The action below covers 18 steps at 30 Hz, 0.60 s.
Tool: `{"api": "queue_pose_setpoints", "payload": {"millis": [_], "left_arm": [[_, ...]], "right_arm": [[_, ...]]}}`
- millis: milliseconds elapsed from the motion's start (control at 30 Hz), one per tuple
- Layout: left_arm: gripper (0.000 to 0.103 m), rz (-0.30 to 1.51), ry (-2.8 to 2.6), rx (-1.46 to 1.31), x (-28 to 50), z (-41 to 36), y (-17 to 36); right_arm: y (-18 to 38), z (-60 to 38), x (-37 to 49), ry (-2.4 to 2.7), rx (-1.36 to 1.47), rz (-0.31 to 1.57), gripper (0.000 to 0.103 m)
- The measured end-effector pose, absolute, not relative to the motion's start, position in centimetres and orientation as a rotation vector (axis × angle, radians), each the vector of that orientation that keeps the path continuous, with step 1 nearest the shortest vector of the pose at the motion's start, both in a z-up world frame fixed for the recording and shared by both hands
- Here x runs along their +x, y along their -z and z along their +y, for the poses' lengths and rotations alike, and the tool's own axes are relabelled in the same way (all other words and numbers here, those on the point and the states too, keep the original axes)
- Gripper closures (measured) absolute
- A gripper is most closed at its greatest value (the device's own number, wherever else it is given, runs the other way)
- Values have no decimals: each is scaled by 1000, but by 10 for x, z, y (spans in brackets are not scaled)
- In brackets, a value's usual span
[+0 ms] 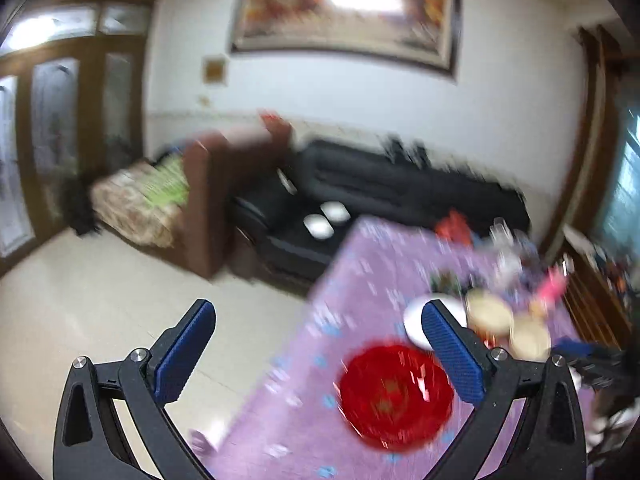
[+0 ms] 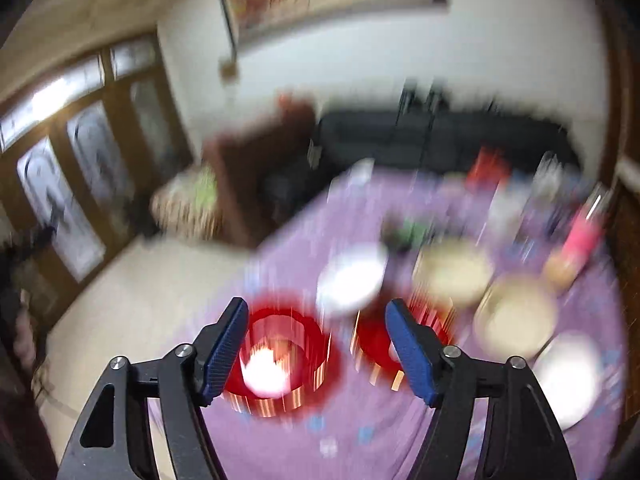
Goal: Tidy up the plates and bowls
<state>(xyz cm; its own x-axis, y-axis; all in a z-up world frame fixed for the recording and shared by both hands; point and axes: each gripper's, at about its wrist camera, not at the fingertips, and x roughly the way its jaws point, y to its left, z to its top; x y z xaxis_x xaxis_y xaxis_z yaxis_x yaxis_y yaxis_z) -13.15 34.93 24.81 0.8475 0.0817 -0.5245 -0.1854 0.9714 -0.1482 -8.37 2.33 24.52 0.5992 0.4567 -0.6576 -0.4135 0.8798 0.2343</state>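
While both views are smeared by motion blur, the left gripper (image 1: 318, 322) hangs above the near left edge of a purple tabletop (image 1: 360, 264), its jaws spread wide with nothing between them. A red plate (image 1: 394, 396) lies near that edge; a white plate (image 1: 414, 318) and two beige bowls (image 1: 490, 314) sit further in, toward the cluttered far right corner. The right gripper (image 2: 314, 320) is released too, empty, above a red bowl (image 2: 280, 360) with a second red dish (image 2: 376, 348) beside it.
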Motion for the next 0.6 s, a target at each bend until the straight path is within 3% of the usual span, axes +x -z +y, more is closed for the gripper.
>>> {"api": "queue_pose_setpoints", "payload": {"millis": [33,133,200,500,600], "left_arm": [[0,579,-115,-216,-116,344,-226],[1,719,-29,-351,-65,339,-156],[2,777,-30,-424,-43,333,-120],[13,913,-64,-355,9,331,-58],[30,962,-37,-377,19,330,-48]], "right_arm": [[-215,23,-79,-520,86,836,52],[-127,16,-52,-551,236,1022,55],[-96,19,-46,-536,269,1061,56],[-62,66,-26,-573,236,1119,56],[-54,82,-14,-562,212,1126,56]]}}
